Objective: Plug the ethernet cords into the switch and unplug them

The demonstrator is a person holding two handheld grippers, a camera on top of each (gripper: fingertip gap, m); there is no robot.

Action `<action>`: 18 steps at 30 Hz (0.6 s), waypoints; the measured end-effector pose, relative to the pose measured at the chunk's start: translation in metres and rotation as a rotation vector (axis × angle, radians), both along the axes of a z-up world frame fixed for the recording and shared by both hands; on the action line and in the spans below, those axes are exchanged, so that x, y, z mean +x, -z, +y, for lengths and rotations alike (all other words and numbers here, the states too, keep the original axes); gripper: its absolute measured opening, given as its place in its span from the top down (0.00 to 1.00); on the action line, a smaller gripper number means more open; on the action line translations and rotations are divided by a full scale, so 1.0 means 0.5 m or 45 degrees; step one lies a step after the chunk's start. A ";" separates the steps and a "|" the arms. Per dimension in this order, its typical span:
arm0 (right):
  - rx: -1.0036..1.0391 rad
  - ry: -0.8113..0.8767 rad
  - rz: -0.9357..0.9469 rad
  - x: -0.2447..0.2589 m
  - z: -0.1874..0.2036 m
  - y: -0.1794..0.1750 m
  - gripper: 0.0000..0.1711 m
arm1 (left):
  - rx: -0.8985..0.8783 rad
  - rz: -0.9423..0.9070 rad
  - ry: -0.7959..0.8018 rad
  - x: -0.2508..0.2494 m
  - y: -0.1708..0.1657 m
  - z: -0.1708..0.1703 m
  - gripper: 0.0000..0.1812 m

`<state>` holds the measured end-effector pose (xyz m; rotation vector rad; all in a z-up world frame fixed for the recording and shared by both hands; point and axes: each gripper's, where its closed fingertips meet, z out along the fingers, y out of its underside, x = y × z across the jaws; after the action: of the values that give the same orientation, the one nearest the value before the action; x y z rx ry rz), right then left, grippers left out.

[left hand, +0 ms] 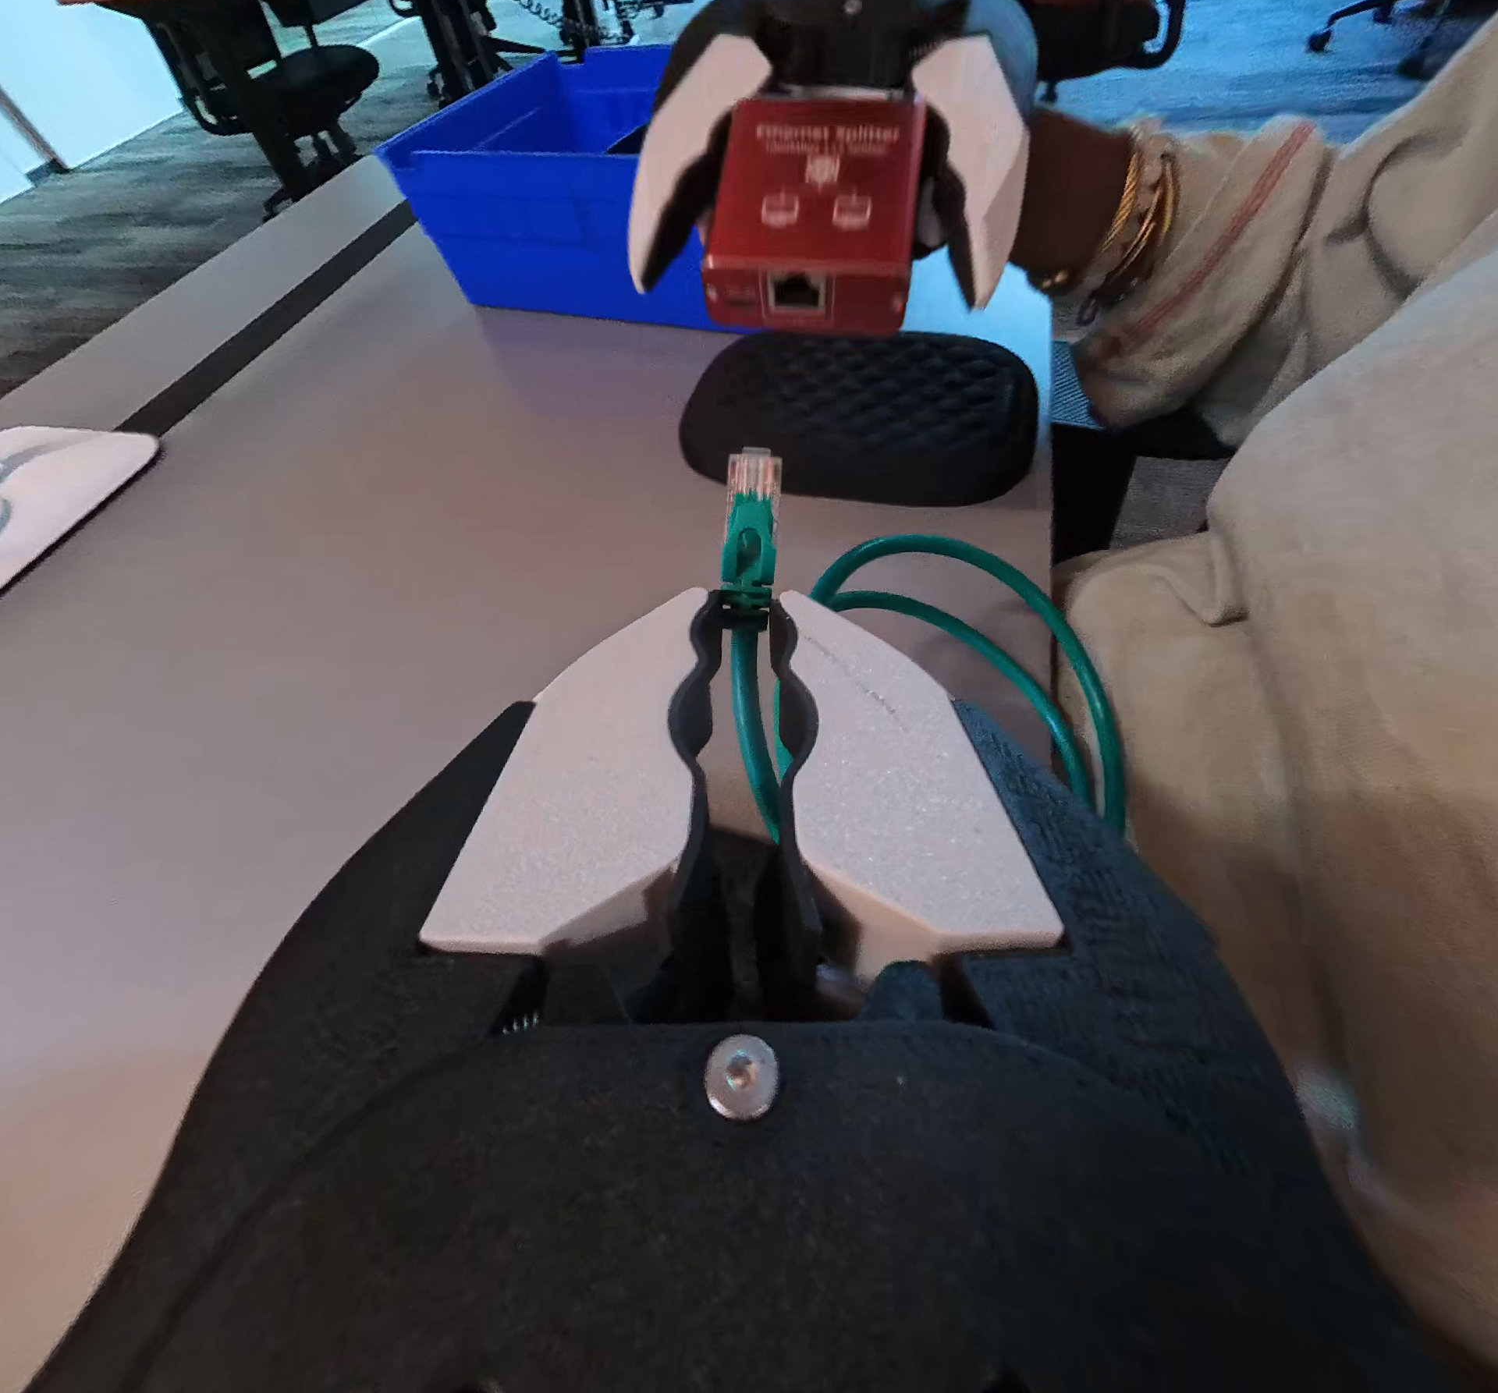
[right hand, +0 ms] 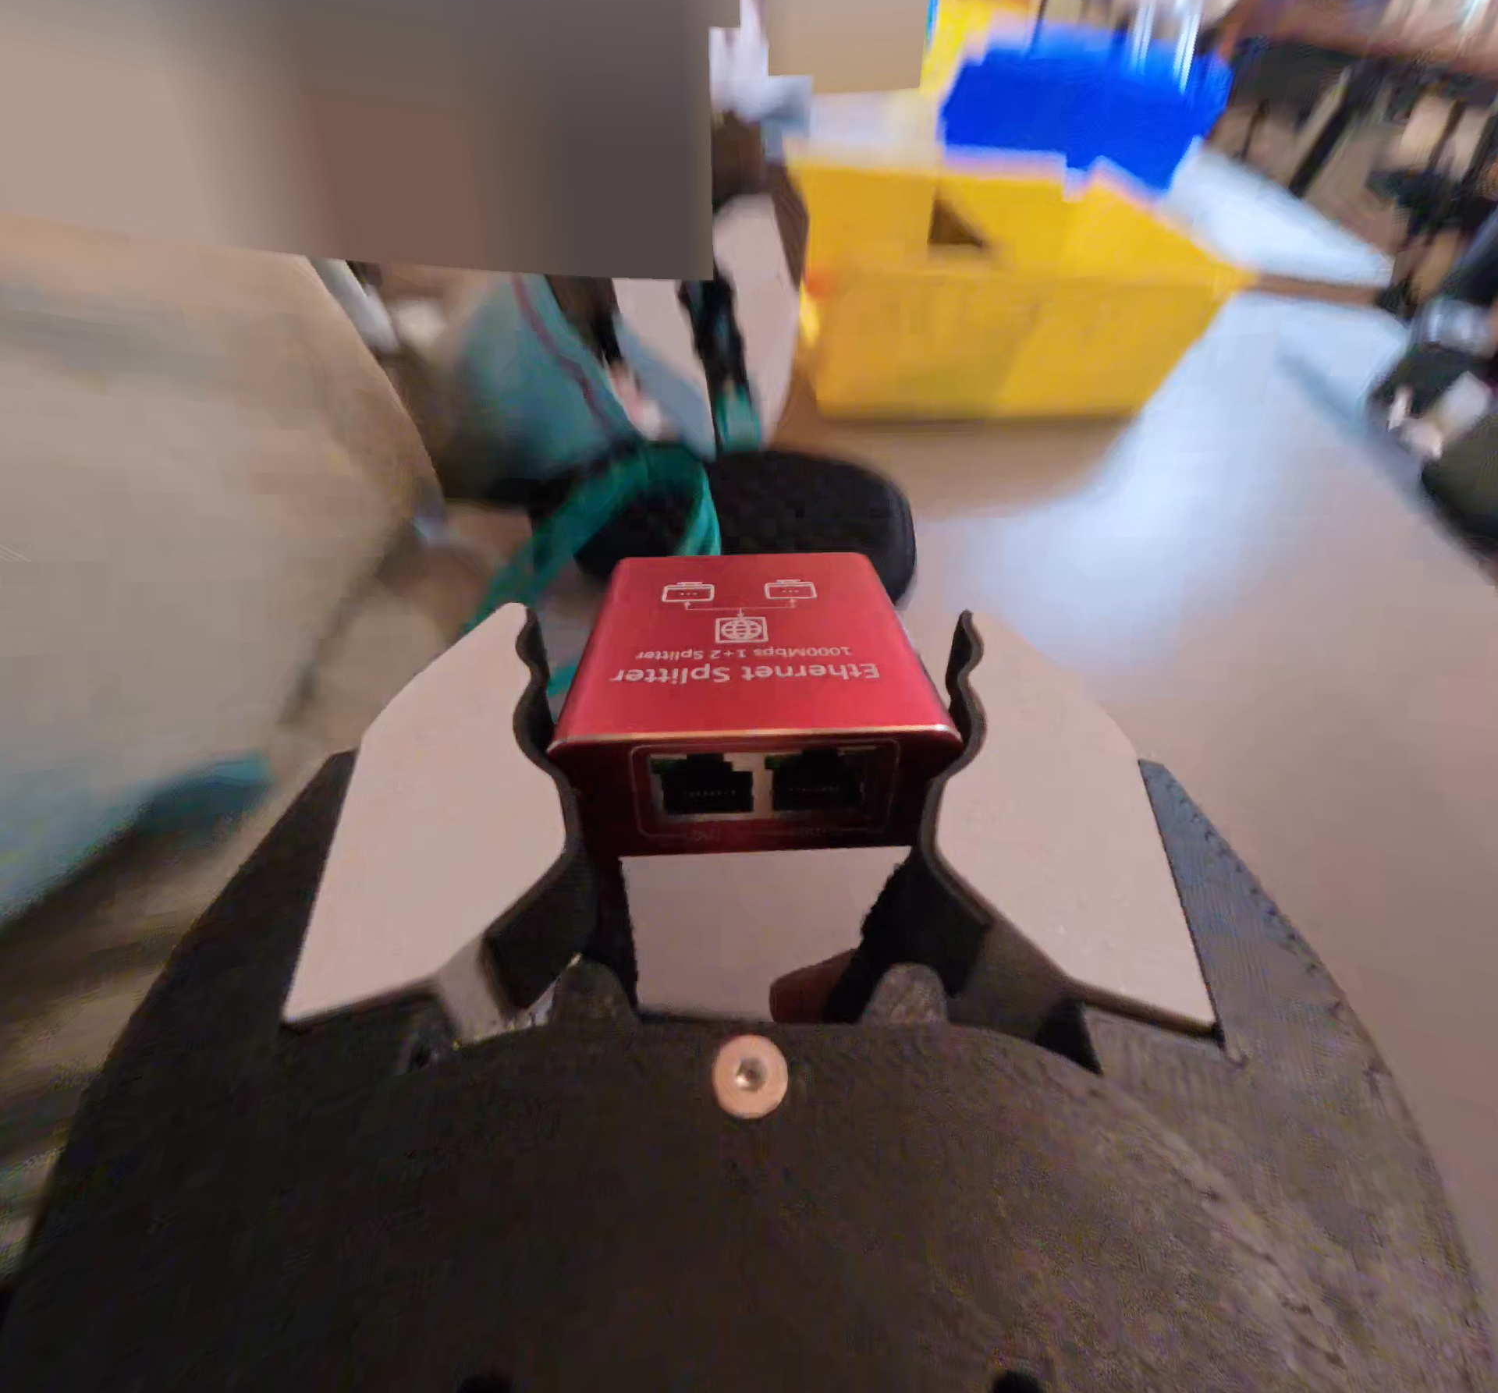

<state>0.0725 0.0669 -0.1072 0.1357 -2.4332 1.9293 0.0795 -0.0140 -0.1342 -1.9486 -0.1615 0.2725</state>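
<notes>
My left gripper (left hand: 742, 600) is shut on a green ethernet cord (left hand: 750, 706) just behind its plug. The clear plug (left hand: 754, 475) sticks out past the fingertips toward the switch. The cord loops off to the right (left hand: 1078, 673). My right gripper (right hand: 746, 625) is shut on a small red switch (right hand: 750, 673) and holds it in the air. It shows in the left wrist view too, the right gripper (left hand: 811, 284) gripping the red switch (left hand: 815, 211) with one empty port facing the plug. Two empty ports face the right wrist camera. Plug and switch are apart.
A blue bin (left hand: 527, 195) stands on the grey table (left hand: 365, 584) behind the switch. A black mesh pad (left hand: 859, 414) lies below it. A white pad (left hand: 57, 487) lies at the left. A person's beige sleeve (left hand: 1297, 625) fills the right. A yellow bin (right hand: 997, 301) shows blurred.
</notes>
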 end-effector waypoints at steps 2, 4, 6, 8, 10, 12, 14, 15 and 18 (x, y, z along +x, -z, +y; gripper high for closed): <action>-0.182 -0.053 -0.034 0.022 -0.011 -0.030 0.44 | -0.002 0.006 0.020 0.007 -0.001 0.019 0.94; -0.263 -0.088 -0.061 0.039 -0.025 -0.033 0.44 | 0.004 0.011 0.041 0.016 -0.005 0.035 0.94; -0.291 -0.101 -0.075 0.046 -0.037 -0.028 0.44 | 0.036 0.000 0.061 0.026 -0.015 0.047 0.94; -0.282 -0.091 -0.076 0.046 -0.043 -0.019 0.44 | 0.044 -0.007 0.062 0.029 -0.019 0.051 0.94; -0.267 -0.072 -0.070 0.044 -0.049 -0.013 0.44 | 0.004 -0.009 0.039 0.027 -0.013 0.051 0.94; -0.219 -0.033 -0.040 0.038 -0.054 0.000 0.44 | -0.030 -0.026 0.001 0.022 -0.007 0.051 0.94; -0.193 -0.010 -0.018 0.035 -0.058 0.007 0.44 | -0.051 -0.046 -0.018 0.021 -0.002 0.051 0.94; -0.191 -0.007 -0.013 0.035 -0.059 0.008 0.44 | -0.060 -0.051 -0.024 0.021 0.000 0.051 0.94; -0.168 -0.005 -0.002 0.037 -0.064 0.016 0.45 | -0.080 -0.056 -0.038 0.019 0.004 0.051 0.94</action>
<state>0.0909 0.0350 -0.1153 0.1357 -2.2986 2.0845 0.0891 0.0117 -0.1361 -2.0170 -0.2132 0.2574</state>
